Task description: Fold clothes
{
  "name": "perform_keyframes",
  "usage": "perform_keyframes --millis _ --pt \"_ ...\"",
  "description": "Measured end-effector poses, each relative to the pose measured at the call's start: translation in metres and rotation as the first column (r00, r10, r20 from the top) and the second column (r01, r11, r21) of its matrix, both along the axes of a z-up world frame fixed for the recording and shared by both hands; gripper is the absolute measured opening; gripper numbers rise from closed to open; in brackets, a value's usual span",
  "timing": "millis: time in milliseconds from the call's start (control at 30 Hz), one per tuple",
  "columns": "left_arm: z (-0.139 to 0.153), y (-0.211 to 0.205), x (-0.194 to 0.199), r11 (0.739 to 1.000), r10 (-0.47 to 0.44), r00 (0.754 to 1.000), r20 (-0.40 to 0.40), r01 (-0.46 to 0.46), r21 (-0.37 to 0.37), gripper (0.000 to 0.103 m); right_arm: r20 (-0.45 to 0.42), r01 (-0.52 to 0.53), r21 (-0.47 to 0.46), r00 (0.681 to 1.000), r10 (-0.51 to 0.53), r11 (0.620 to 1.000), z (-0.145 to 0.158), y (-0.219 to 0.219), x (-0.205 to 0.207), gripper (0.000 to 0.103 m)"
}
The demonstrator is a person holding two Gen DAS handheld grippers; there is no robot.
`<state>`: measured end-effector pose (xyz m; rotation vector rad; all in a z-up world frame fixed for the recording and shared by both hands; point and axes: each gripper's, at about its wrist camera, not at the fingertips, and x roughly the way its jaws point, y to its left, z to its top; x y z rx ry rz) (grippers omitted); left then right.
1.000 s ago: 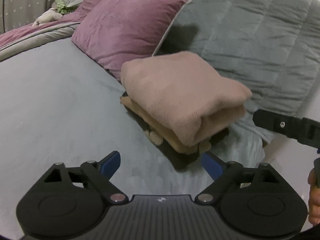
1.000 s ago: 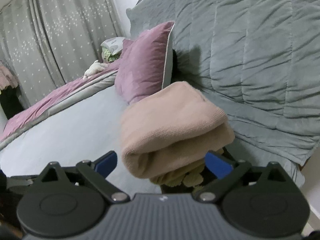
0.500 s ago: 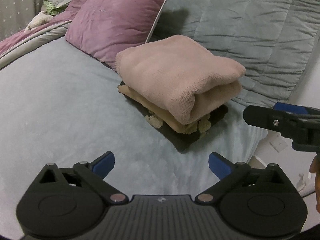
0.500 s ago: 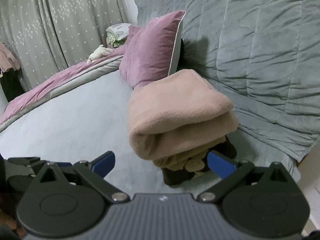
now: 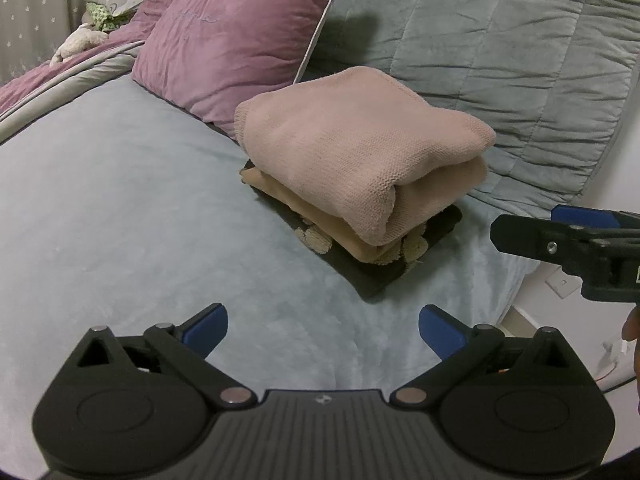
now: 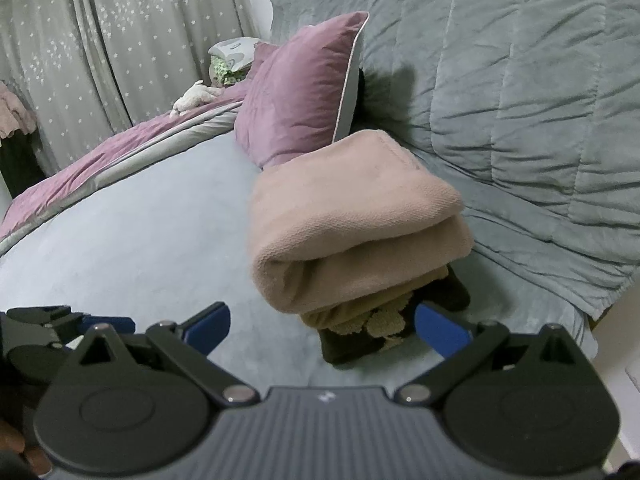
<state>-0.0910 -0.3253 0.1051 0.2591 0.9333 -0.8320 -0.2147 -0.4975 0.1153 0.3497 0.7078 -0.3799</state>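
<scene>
Clothes sit in a small folded stack on the pale grey-blue bed cover, and you can take that stack as your landmark. Its top piece is a thick pink knit sweater, doubled over so that a fat rounded fold faces you, with a fine ribbed weave on the surface. Under it lies a thinner tan garment, flat and smooth, and at the bottom a dark fabric piece with fuzzy, cream, looped patches showing at its near edge.

Just behind the stack, and touching its far side, a plum velvet pillow with pale piping leans up against a grey quilted cover stitched in puffy channels. Far beyond the stack, a small plush toy lies by star-dotted curtains.

Your left gripper hovers in front of the stack, well short of it, its blue-padded fingers spread wide with nothing between them. Your right gripper hangs near the stack's front right corner, likewise spread and empty; its right pad overlaps the dark bottom piece in the right wrist view, but whether they touch cannot be told. From the left wrist camera the right gripper's black body shows to the right of the stack, clear of the clothes.
</scene>
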Motion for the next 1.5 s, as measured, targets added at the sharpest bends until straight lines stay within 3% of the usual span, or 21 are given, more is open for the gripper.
perform_keyframes --millis 1500 --pt "0.0017 -0.0002 0.0017 1.000 -0.010 1.000 -0.001 0.010 0.013 0.103 -0.015 -0.024 -0.007 1.000 0.024 1.000 0.0020 0.0050 0.0043 0.103"
